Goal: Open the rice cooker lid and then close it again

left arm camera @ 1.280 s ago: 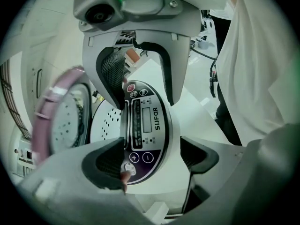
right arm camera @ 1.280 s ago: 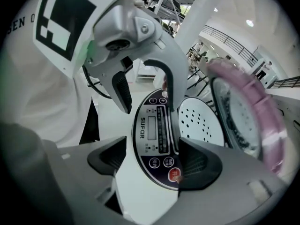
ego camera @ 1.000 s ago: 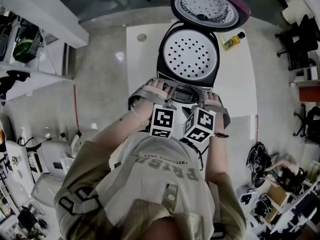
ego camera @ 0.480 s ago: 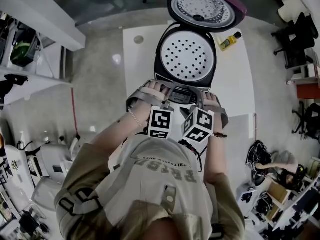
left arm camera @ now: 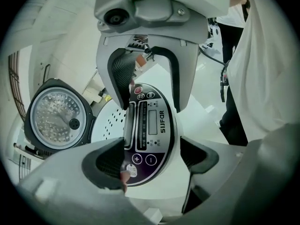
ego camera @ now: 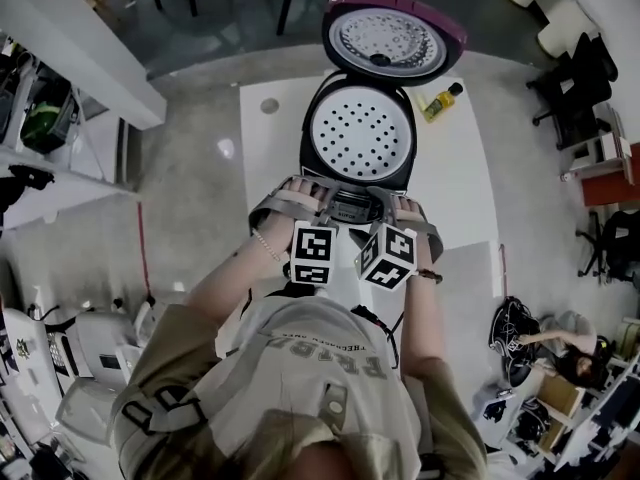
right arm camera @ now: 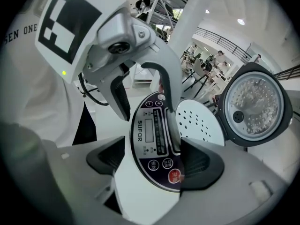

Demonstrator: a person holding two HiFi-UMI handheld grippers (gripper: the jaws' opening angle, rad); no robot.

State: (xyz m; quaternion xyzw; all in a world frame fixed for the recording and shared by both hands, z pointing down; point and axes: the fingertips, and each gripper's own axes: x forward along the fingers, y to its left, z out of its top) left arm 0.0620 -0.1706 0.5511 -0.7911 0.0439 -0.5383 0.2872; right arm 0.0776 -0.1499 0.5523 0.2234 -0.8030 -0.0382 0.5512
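Left gripper (left arm camera: 152,157) jaws spread, pinching nothing; rice cooker (ego camera: 306,140) control panel (left arm camera: 151,125) shows between them, just past tips. Right gripper (right arm camera: 154,161) jaws spread over same panel. Beyond jaws, lid (ego camera: 393,36) stands open, perforated steamer tray (ego camera: 358,128) inside cooker.

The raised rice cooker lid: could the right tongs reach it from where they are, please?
Probably yes: the right tongs hang open at the control panel, and only the low perforated tray lies between them and the lid.
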